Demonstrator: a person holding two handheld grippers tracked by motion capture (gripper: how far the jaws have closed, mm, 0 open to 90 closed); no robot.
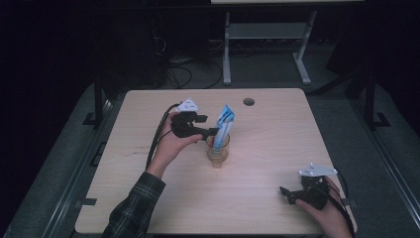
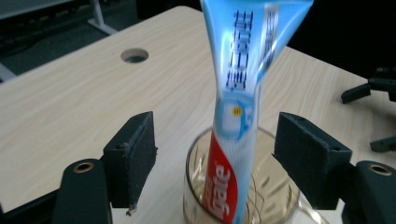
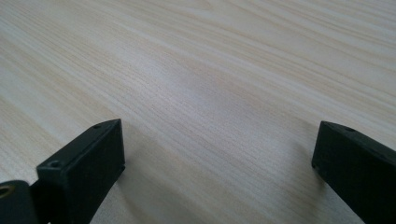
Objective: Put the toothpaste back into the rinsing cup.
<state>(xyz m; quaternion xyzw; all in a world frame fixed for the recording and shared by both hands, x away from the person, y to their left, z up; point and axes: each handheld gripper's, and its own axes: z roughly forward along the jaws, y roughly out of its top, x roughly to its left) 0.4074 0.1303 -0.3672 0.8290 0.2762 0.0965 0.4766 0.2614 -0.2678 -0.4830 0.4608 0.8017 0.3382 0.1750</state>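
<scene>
A blue, white and red toothpaste tube stands upright in a clear glass near the middle of the wooden table. My left gripper reaches in from the left at the level of the glass rim. In the left gripper view the tube rises from the glass between my jaws, and both pads stand clear of it, so the left gripper is open. My right gripper rests low at the near right of the table, its jaws spread wide over bare wood.
A round cable hole sits near the table's far edge, also seen in the left gripper view. Behind the table stand a white desk frame and loose cables on a dark floor. The right gripper shows far off.
</scene>
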